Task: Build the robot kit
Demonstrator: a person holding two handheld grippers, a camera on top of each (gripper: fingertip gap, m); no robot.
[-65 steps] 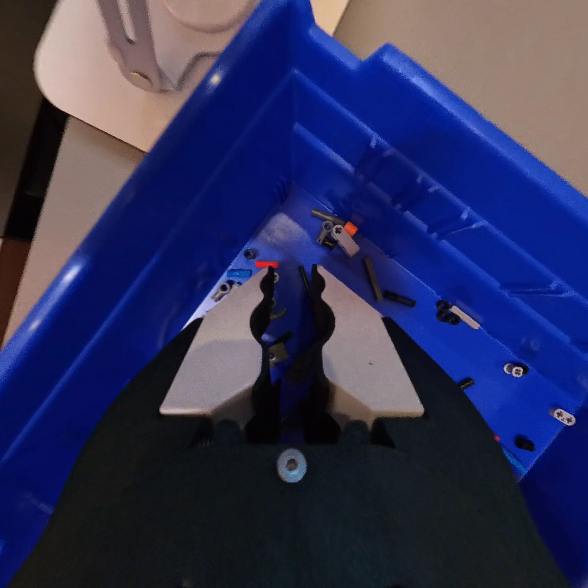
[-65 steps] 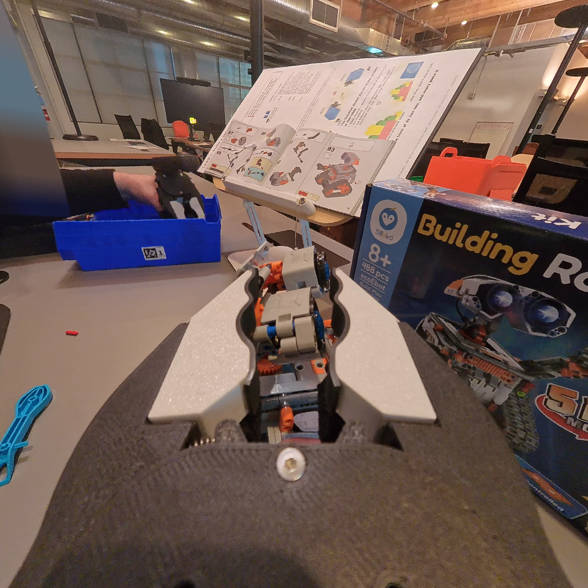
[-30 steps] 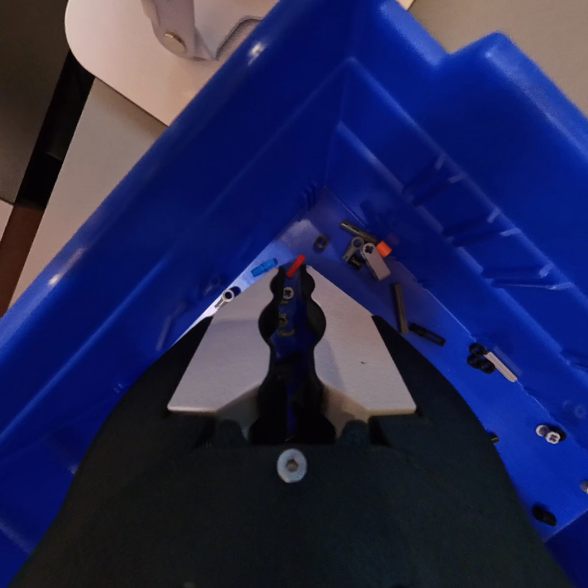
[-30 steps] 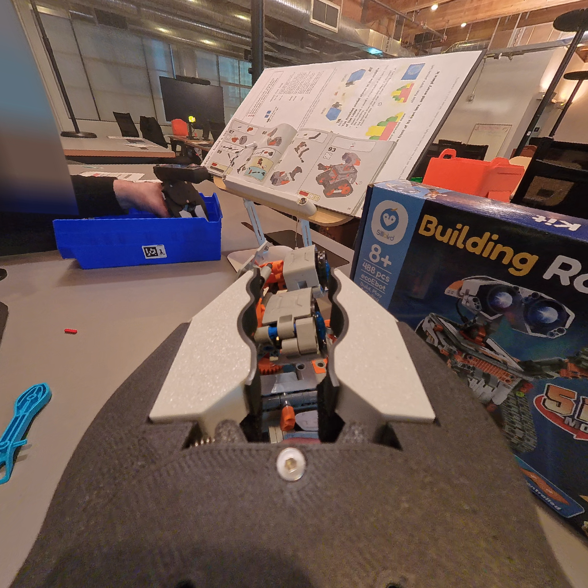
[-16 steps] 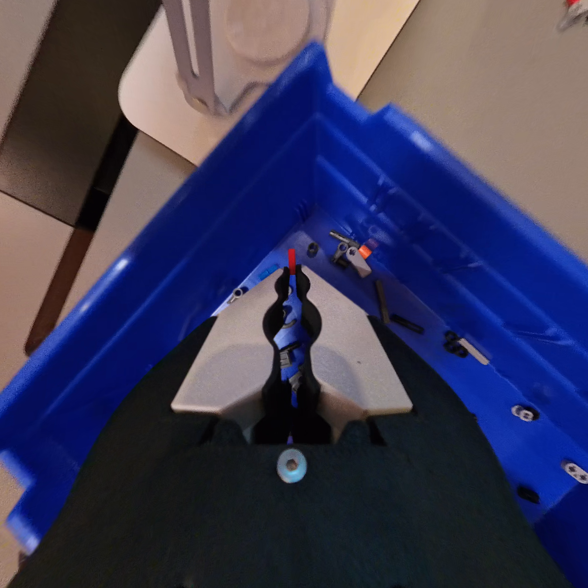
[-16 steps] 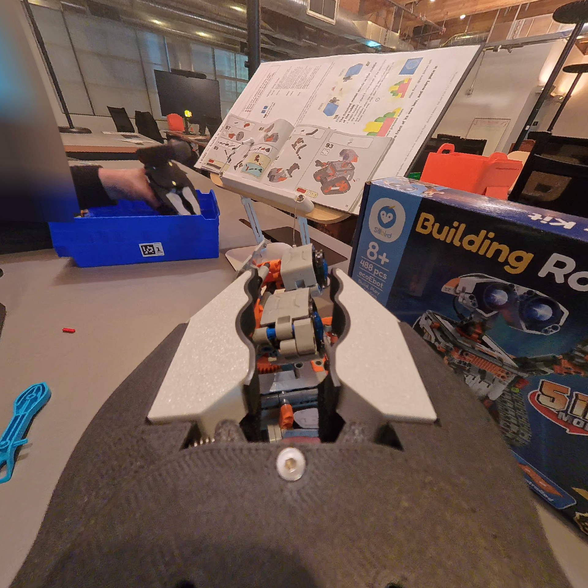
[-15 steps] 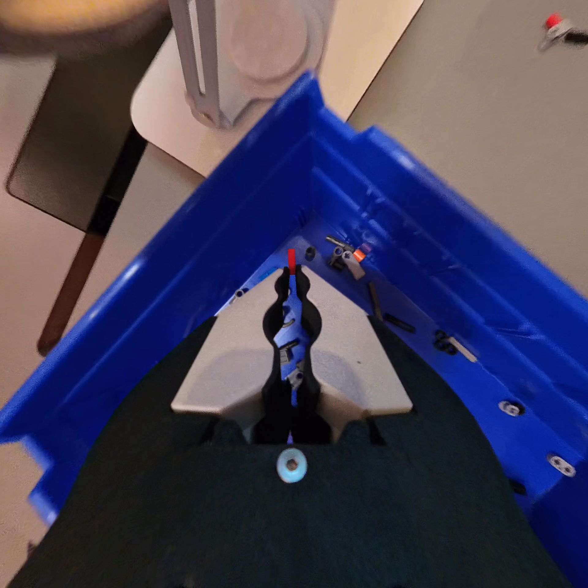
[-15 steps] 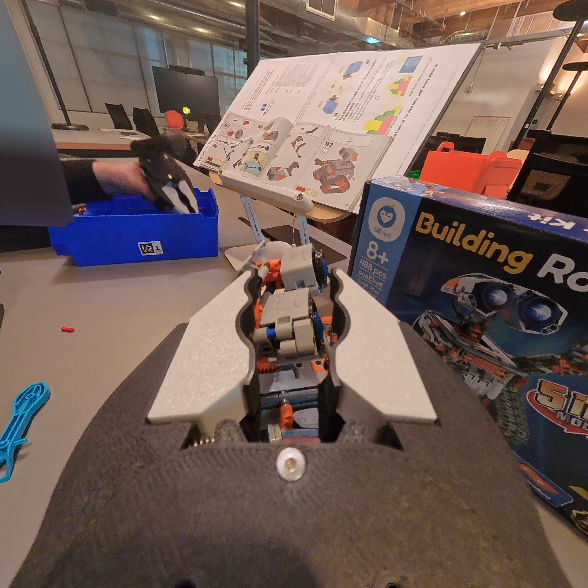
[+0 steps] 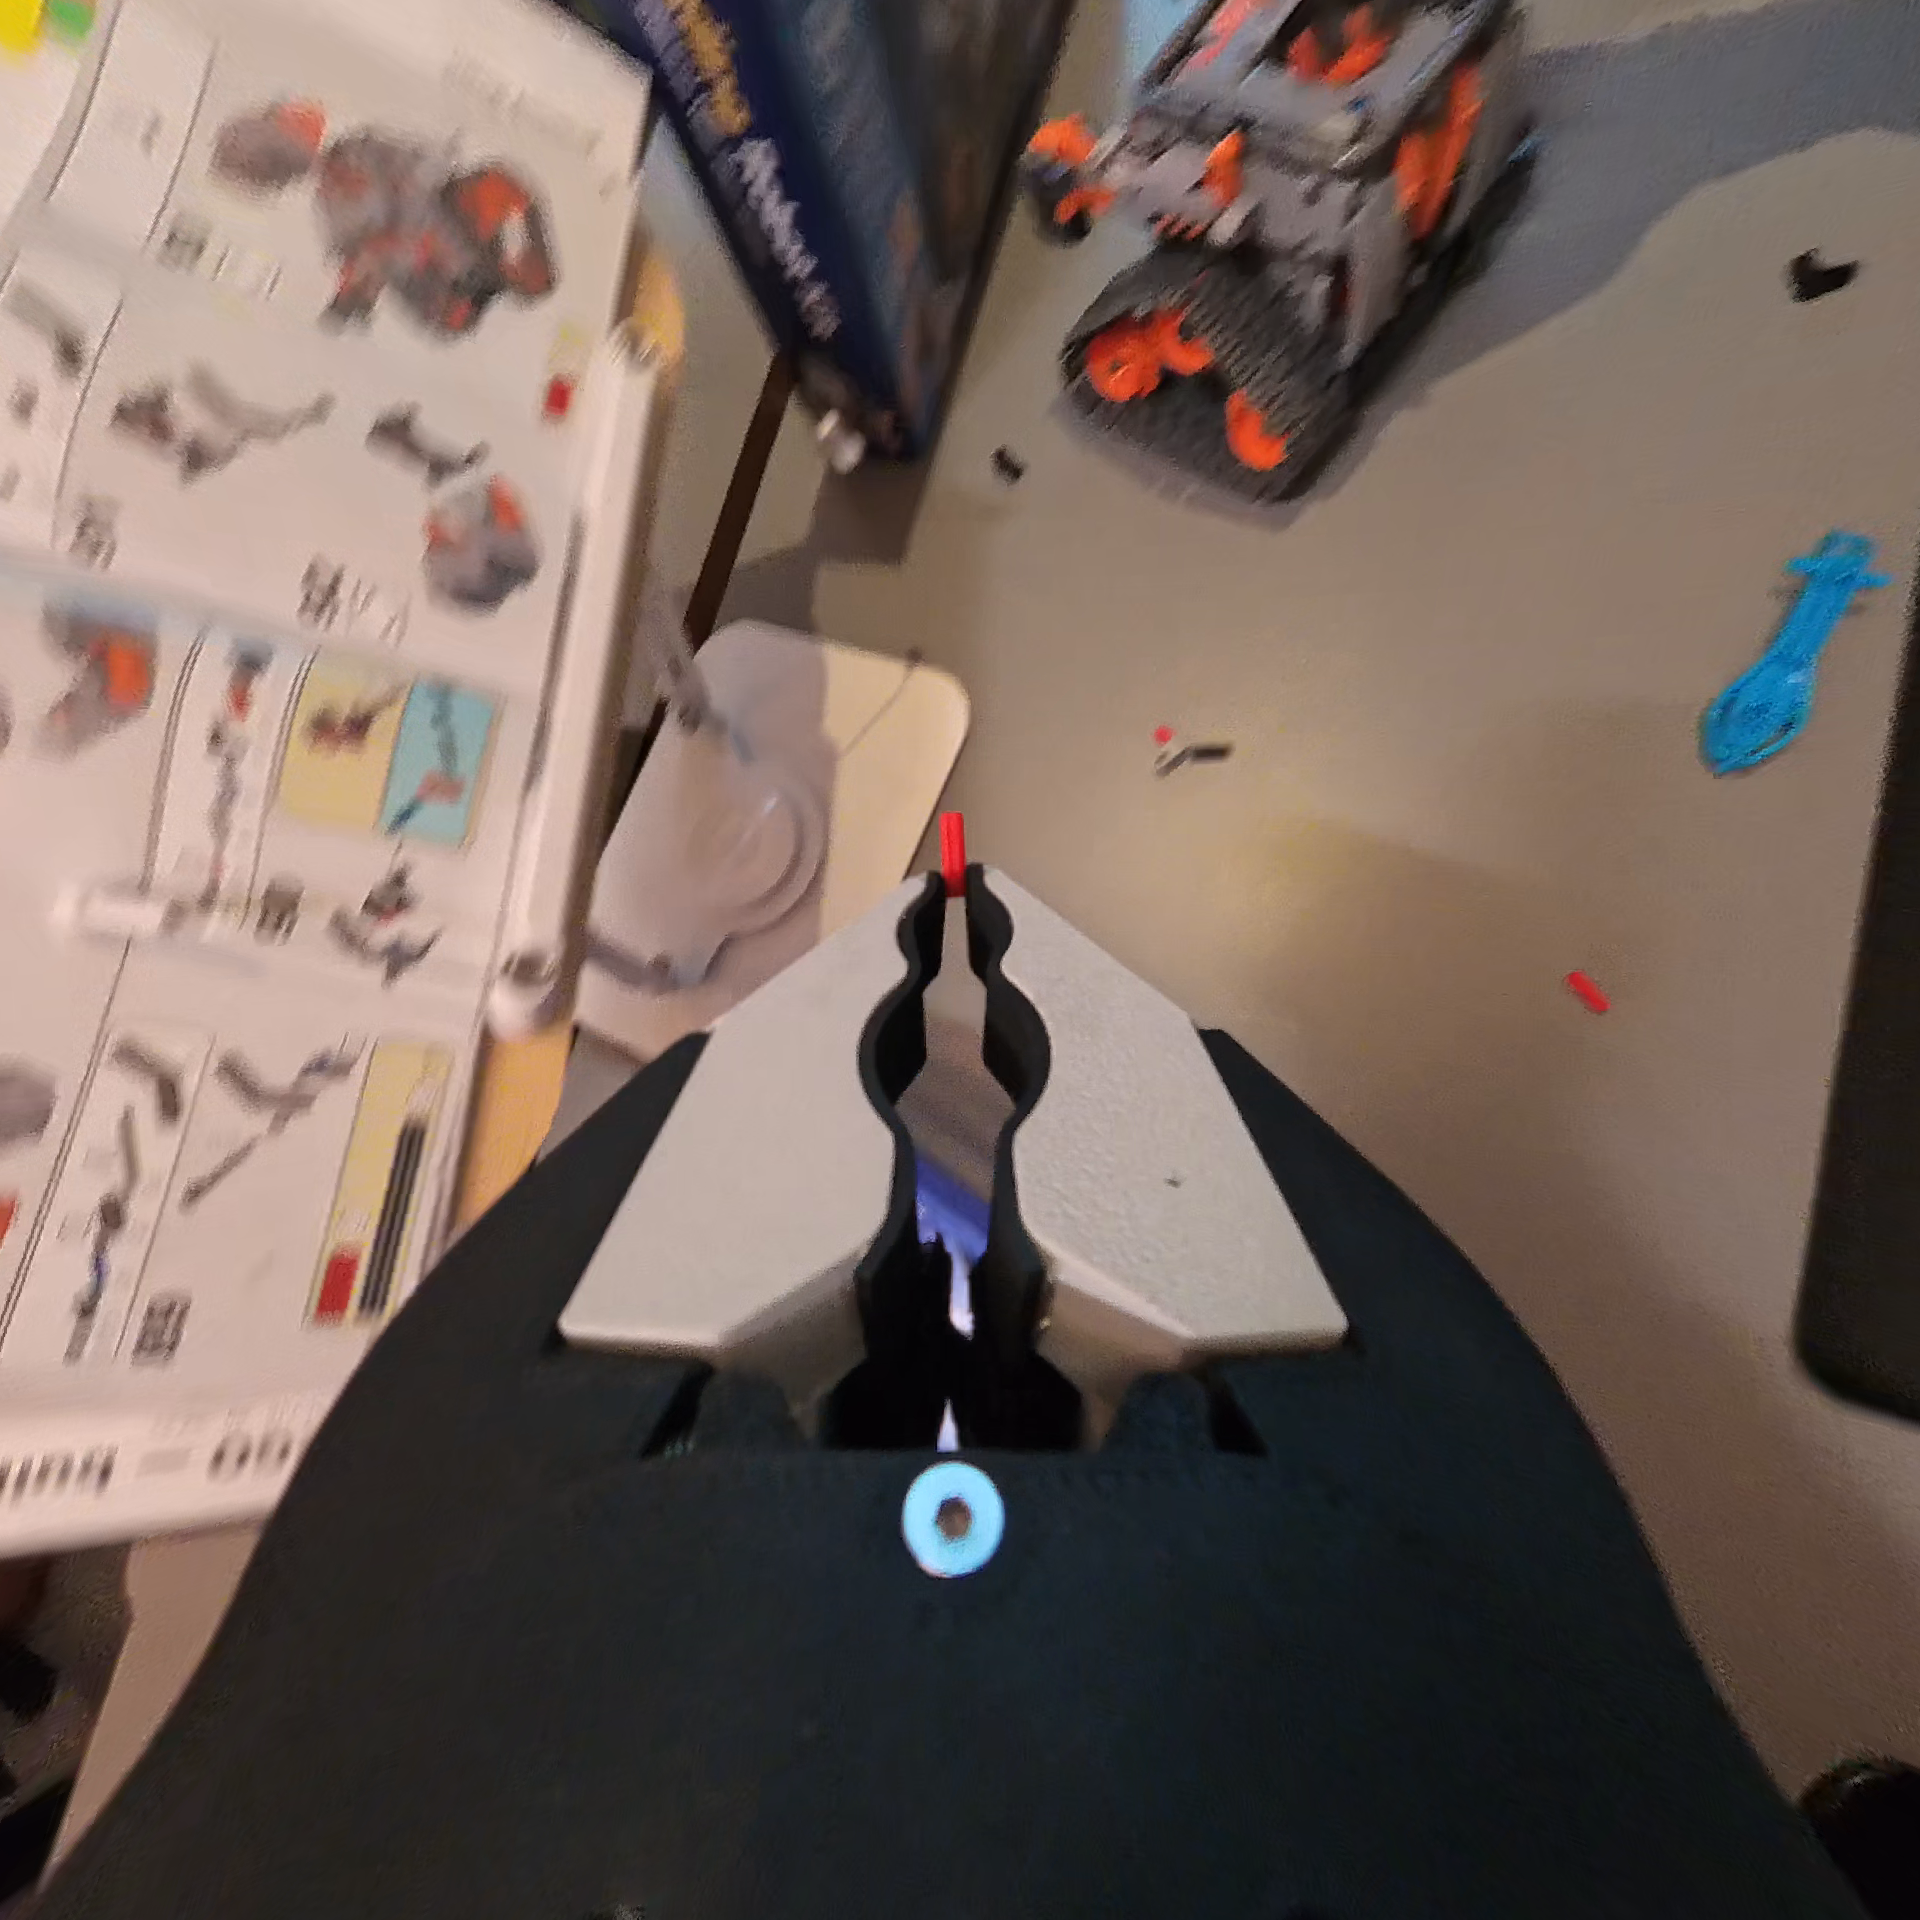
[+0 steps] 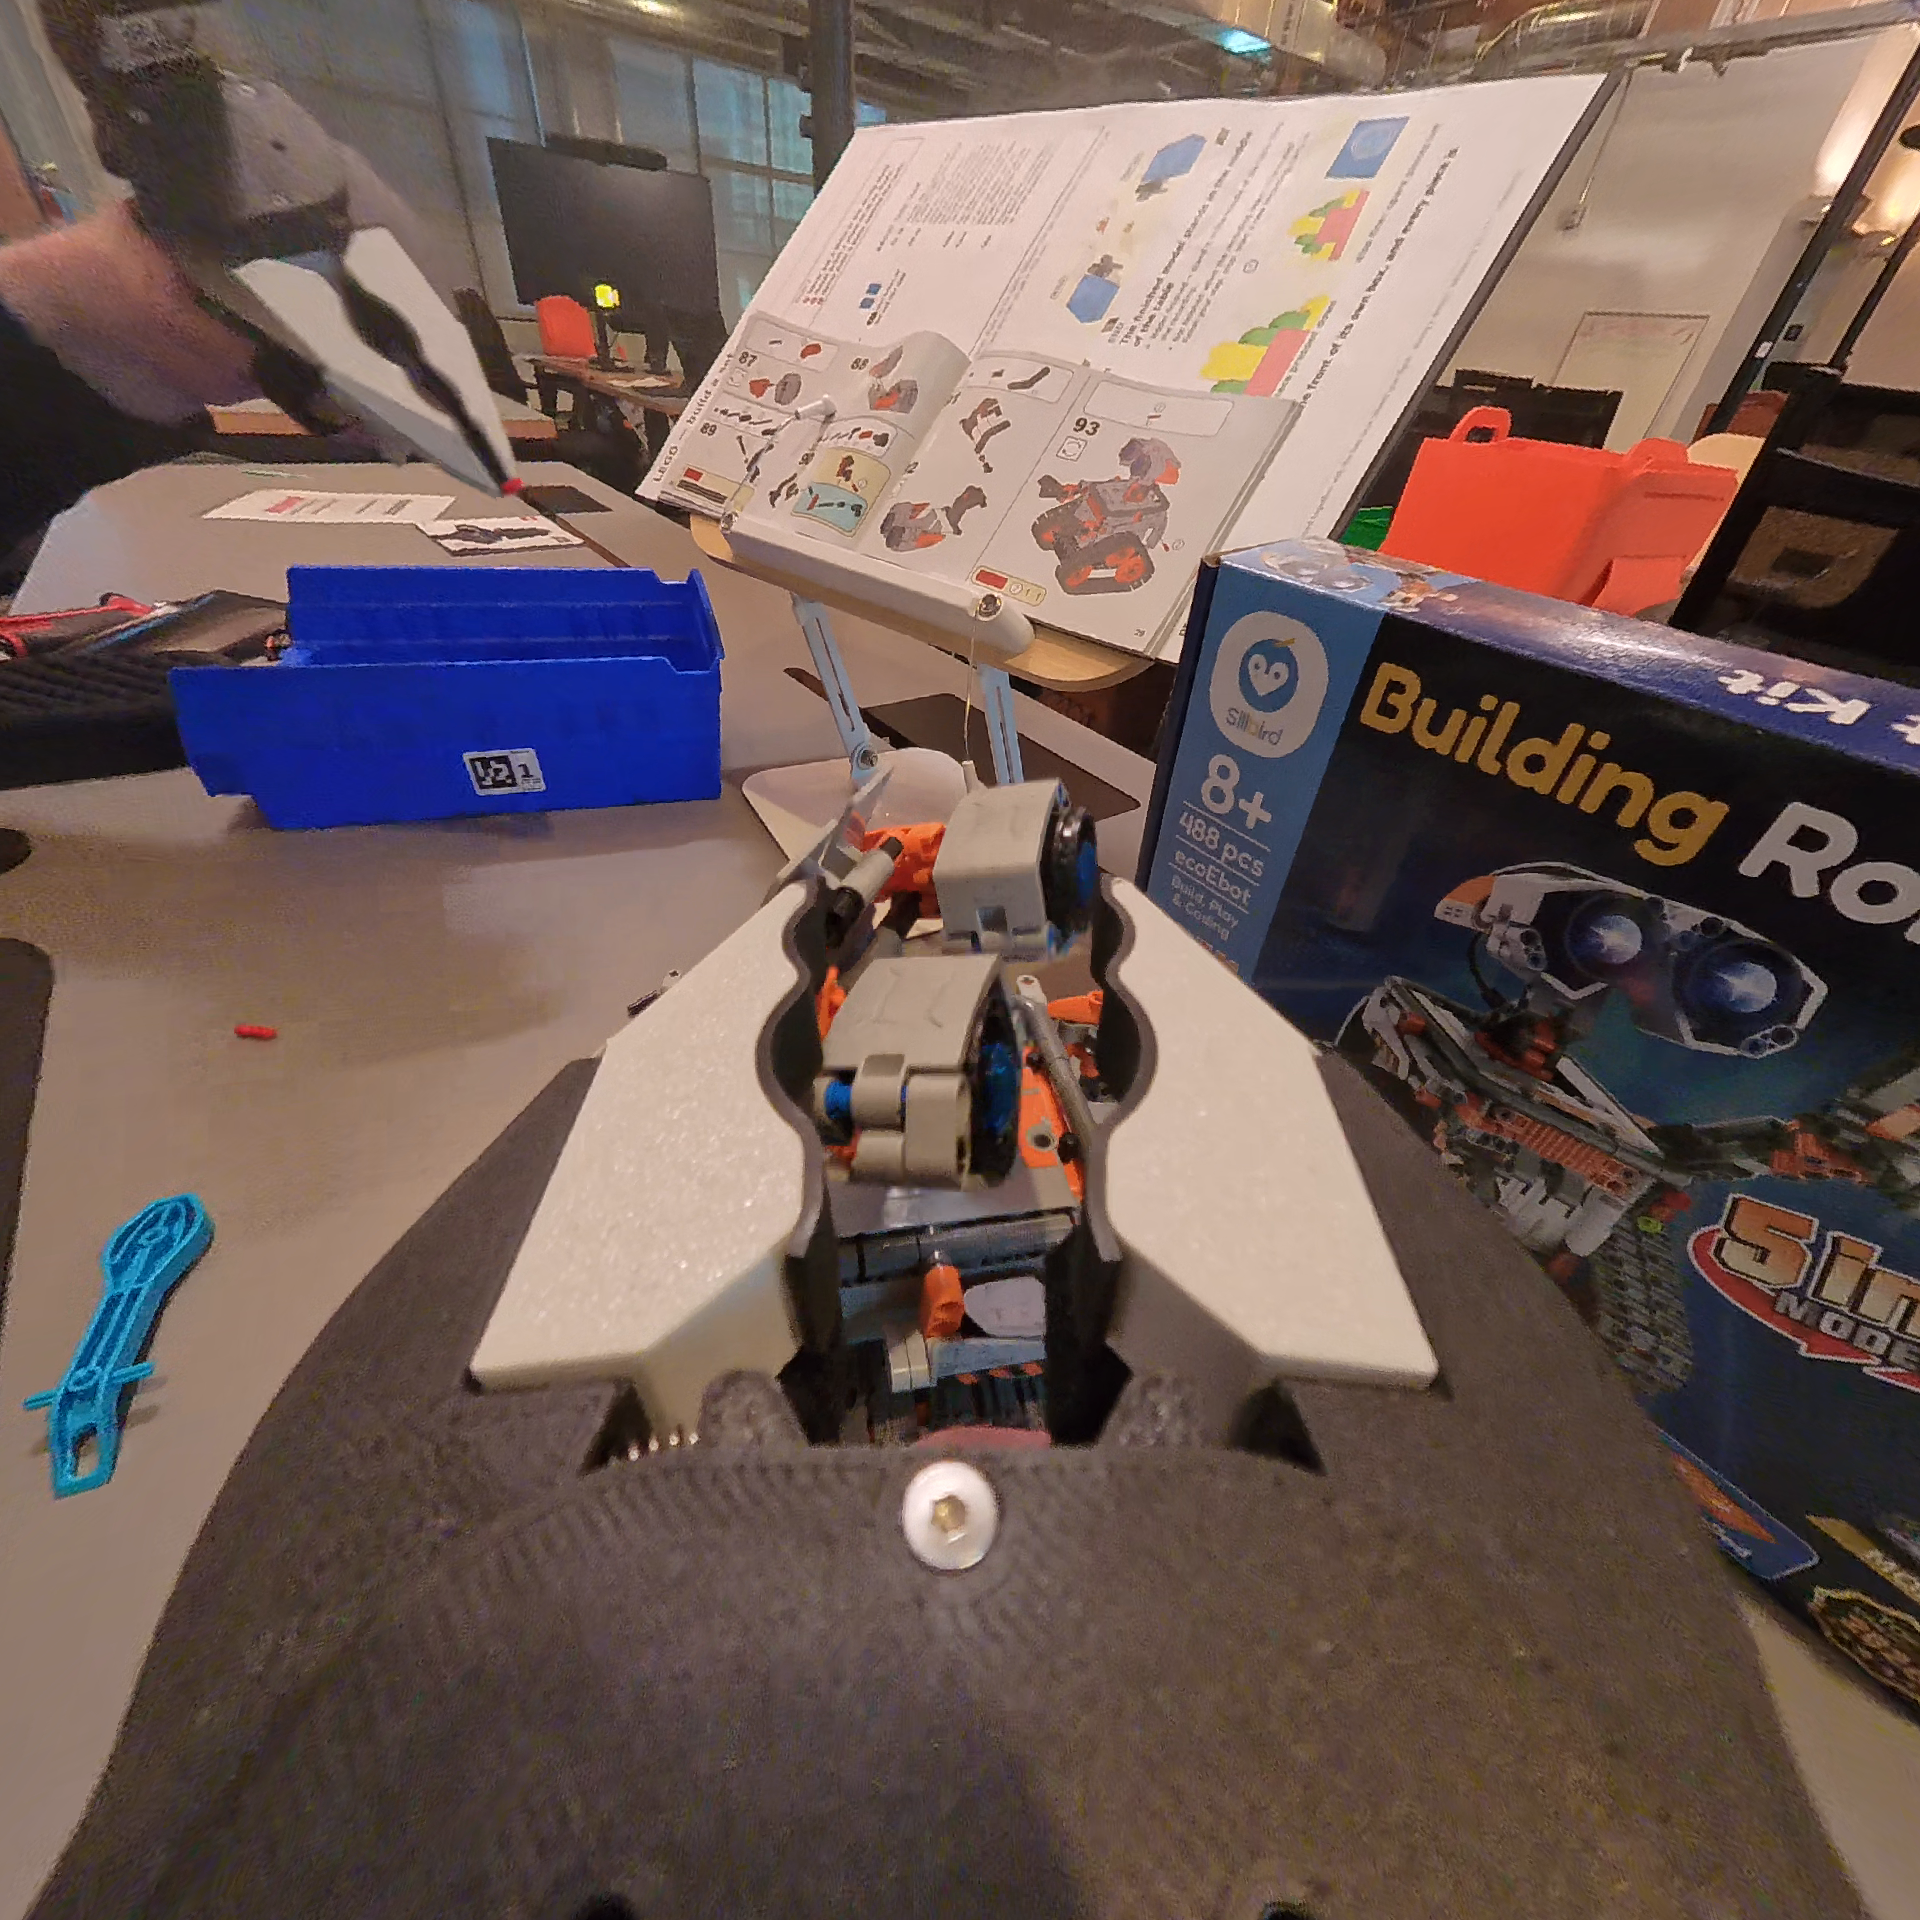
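My left gripper (image 9: 951, 883) is shut on a small red pin (image 9: 951, 847) that sticks out past its tips. It hangs in the air above the white base of the book stand (image 9: 800, 769). In the right wrist view it (image 10: 499, 473) is up high, above and behind the blue bin (image 10: 447, 696), with the red pin (image 10: 507, 484) at its tip. My right gripper (image 10: 951, 914) is closed around the grey and orange robot model (image 10: 914, 1049), which stands on the table. The model also shows in the left wrist view (image 9: 1299, 260).
An open instruction booklet (image 10: 987, 416) rests on the stand. A blue kit box (image 10: 1558, 935) stands to the right of the model. A blue plastic tool (image 10: 114, 1340), a loose red pin (image 10: 255, 1032) and small parts (image 9: 1184, 750) lie on the grey table. A black mat (image 9: 1870, 1039) is at the edge. My right fingertips sit around 35 cm from my left ones.
My left gripper shut on the red pin in the blue bin, lifted it out, and swung over the table by the book stand. My right gripper stayed on the model.
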